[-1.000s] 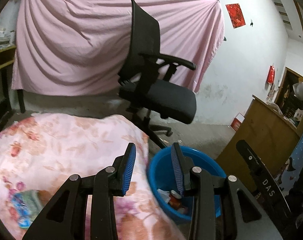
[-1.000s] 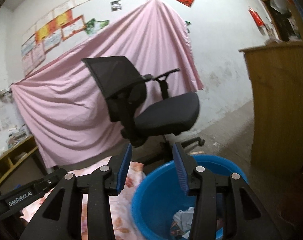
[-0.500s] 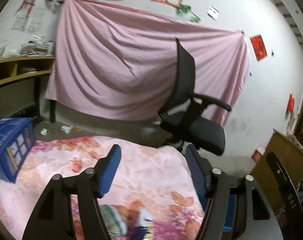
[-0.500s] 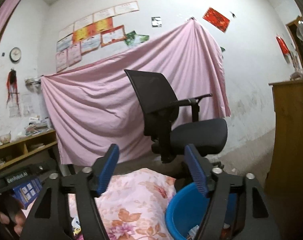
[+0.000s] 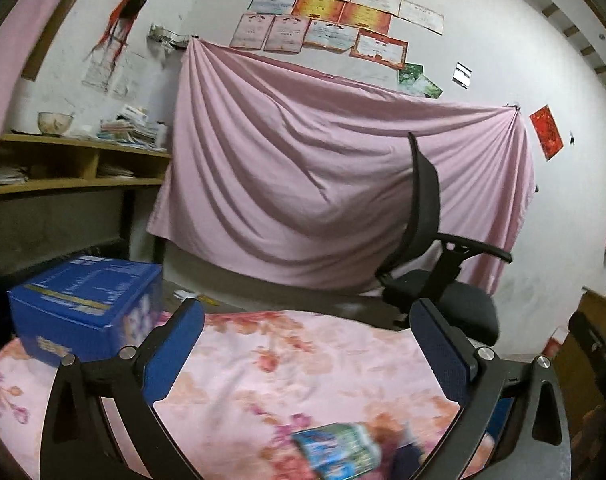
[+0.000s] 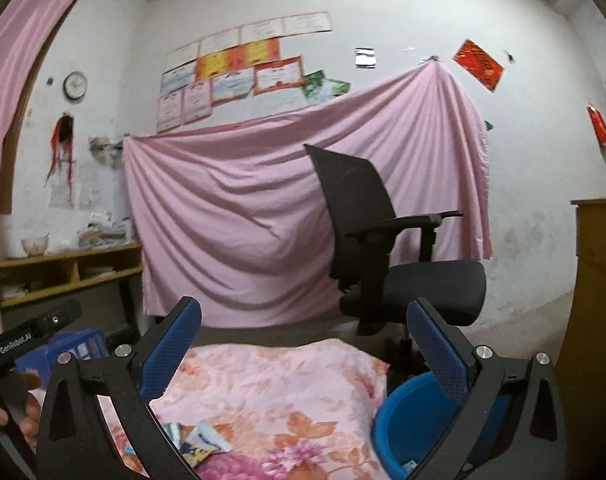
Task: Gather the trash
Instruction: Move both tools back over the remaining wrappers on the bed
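Trash: crumpled wrappers [image 6: 201, 442] lying on the floral cloth [image 6: 287, 392], low between the right gripper's [image 6: 303, 354] fingers in the right wrist view; in the left wrist view, a blurred blue-green packet [image 5: 337, 454] on the same cloth, low and right of centre. Probably thin printed foil or plastic: light, soft, slick, likely to buckle or slide instead of resisting. Best pinched across a raised fold or a loose corner, not pressed flat into the yielding cloth, which could get caught along with it.

Left gripper [image 5: 307, 354]: jaws opening, spread wide, nothing between the pads, packet below and ahead. Right gripper: jaws opening as well, wide, empty.

Blue basin [image 6: 419, 424] just beside the cloth's right edge, scraps visible inside, partly hidden behind the right finger. Blue carton [image 5: 85, 308] at the cloth's far left corner. Farther out, black office chair [image 6: 387, 252], then pink sheet [image 5: 303, 184] hung on the wall, certificates above, wooden shelf [image 5: 75, 168] to the left.
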{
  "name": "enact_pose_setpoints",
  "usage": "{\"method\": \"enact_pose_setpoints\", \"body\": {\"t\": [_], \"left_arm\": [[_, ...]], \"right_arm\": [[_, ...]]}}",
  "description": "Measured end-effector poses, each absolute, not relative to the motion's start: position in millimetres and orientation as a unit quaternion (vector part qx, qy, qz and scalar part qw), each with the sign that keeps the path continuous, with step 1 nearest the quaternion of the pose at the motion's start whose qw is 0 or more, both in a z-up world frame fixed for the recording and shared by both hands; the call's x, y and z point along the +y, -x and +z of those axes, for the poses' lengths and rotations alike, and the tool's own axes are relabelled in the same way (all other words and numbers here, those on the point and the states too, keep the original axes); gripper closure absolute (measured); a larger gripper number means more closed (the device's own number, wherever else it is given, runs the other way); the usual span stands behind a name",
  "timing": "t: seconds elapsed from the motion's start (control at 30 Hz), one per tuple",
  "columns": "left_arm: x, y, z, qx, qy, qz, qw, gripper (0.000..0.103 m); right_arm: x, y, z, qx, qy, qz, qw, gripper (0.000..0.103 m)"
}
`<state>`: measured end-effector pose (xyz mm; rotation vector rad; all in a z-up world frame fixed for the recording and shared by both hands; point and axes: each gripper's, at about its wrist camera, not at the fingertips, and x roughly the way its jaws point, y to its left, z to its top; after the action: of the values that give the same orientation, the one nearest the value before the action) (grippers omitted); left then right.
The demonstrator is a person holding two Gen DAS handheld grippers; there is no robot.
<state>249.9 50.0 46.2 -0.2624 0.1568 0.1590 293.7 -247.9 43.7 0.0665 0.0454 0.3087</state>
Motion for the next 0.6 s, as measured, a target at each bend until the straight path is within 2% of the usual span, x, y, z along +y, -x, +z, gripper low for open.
{"method": "enact_pose_setpoints", "body": {"t": [0.33,0.6], "left_arm": [[53.0,-225.8,17.0,0.069,0.092,0.09,0.989,0.002],[63.9,-238.9,-6.3,0.141,0.103,0.063,0.983,0.002]], "right_arm": [[-211.4,-274.9,25.6,0.052,0.016,0.189,0.981,0.0],[-194.5,-280.6,8.9,0.127,0.035,0.205,0.97,0.0]]}}
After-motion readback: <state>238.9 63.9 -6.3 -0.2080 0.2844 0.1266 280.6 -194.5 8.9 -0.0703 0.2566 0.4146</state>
